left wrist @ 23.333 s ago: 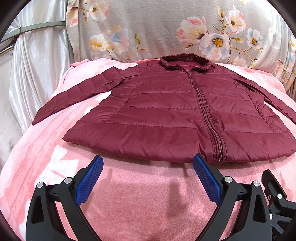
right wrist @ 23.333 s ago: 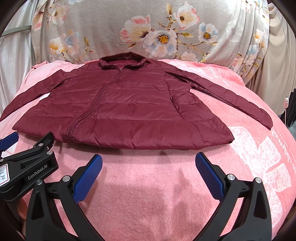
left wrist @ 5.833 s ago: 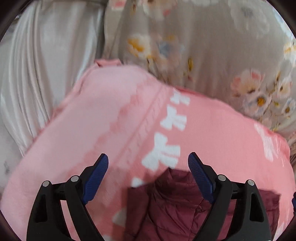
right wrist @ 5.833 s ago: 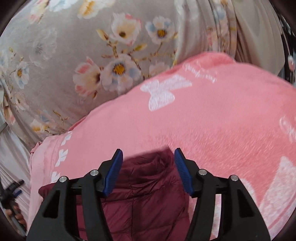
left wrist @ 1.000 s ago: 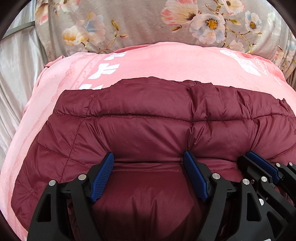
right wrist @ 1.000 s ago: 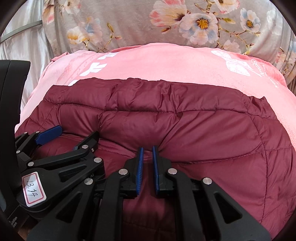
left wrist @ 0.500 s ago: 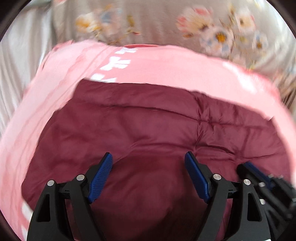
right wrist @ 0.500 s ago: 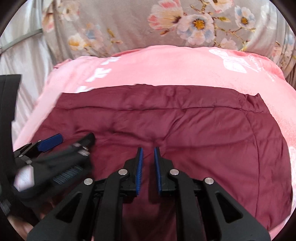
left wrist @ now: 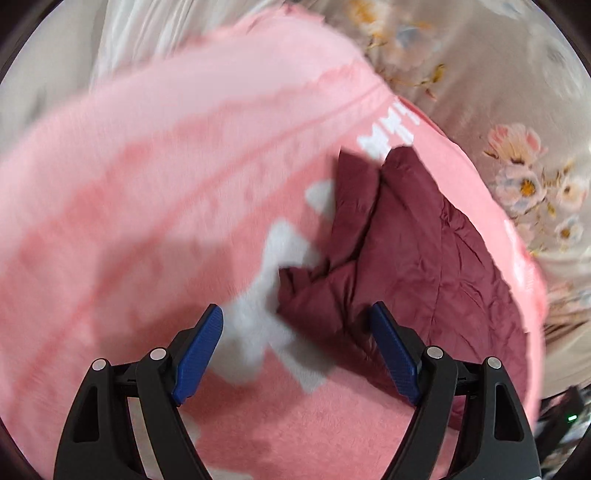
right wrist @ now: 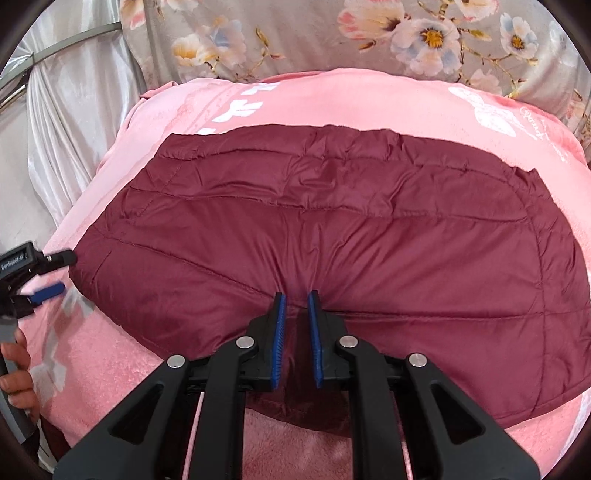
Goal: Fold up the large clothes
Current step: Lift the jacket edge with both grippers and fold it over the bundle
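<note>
Your maroon quilted jacket lies folded into a compact block on the pink blanket, roughly central on it, with no sleeve or collar showing from the right wrist view. I judge the main folds done. What remains looks like tidying: in the left wrist view the near left corner of the jacket shows loose layers splaying out at the side rather than lying flush, and the top surface carries creases around the right gripper's tips.

Your right gripper sits at the near edge of the jacket with its jaws almost closed, a narrow slot between the blue pads. The fabric puckers toward the tips, but whether any of it is pinched between the pads I cannot tell.

Your left gripper has its jaws spread wide and empty, hovering over the blanket just beside the jacket's loose corner, not touching it. From the right wrist view it appears at the left margin, with the person's hand on its handle.

Writing: the left gripper's body carries a small label that seems to read "GenRobot.AI", blurred here. The blanket bears white printed characters at its far left and a cursive script by the white butterfly motif at far right; neither is legible. The floral fabric behind bears no writing.
</note>
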Demonstrator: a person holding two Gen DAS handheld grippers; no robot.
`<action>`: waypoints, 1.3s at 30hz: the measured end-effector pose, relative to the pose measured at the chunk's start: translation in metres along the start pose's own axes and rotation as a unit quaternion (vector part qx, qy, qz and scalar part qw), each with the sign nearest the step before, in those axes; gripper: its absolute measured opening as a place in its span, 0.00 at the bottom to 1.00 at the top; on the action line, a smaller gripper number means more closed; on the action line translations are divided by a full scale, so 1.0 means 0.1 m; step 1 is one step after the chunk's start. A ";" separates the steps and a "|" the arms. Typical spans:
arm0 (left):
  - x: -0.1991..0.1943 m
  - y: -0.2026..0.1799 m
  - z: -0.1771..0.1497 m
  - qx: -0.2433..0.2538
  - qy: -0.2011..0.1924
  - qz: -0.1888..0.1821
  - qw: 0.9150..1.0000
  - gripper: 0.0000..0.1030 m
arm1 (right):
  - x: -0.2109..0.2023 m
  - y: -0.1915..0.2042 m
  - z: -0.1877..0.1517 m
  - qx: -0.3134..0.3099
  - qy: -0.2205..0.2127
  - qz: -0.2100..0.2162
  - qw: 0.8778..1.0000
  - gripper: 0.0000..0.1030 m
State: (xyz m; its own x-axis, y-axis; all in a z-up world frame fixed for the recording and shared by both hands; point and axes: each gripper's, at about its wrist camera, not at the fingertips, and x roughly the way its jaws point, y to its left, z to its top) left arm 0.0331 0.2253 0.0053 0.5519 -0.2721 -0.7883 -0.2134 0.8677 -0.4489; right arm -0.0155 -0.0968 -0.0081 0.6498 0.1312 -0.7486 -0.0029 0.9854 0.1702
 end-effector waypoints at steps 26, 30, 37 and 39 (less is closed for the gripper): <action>-0.87 -1.84 -0.17 0.231 -0.066 -0.147 0.959 0.08 | -0.22 -0.43 -0.08 0.090 0.046 0.056 0.993 0.12; -0.91 -2.52 -0.42 0.300 -0.050 -0.181 0.935 0.08 | -0.62 -0.66 -0.11 0.114 0.020 0.053 0.992 0.13; -0.30 -3.49 -1.28 0.403 0.042 -0.187 0.895 0.13 | -1.38 -1.36 -0.27 0.165 -0.019 -0.039 0.985 0.14; 0.02 -3.66 -1.56 0.421 0.079 -0.168 0.888 0.21 | -1.54 -1.51 -0.32 0.179 -0.025 -0.066 0.981 0.15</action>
State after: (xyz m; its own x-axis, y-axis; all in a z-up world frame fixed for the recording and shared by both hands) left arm -0.0133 -0.1580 0.1024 0.3367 -0.5715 -0.7484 0.6568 0.7120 -0.2482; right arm -0.1398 -0.2622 0.0611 0.6635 -0.0086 -0.7481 0.3448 0.8909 0.2957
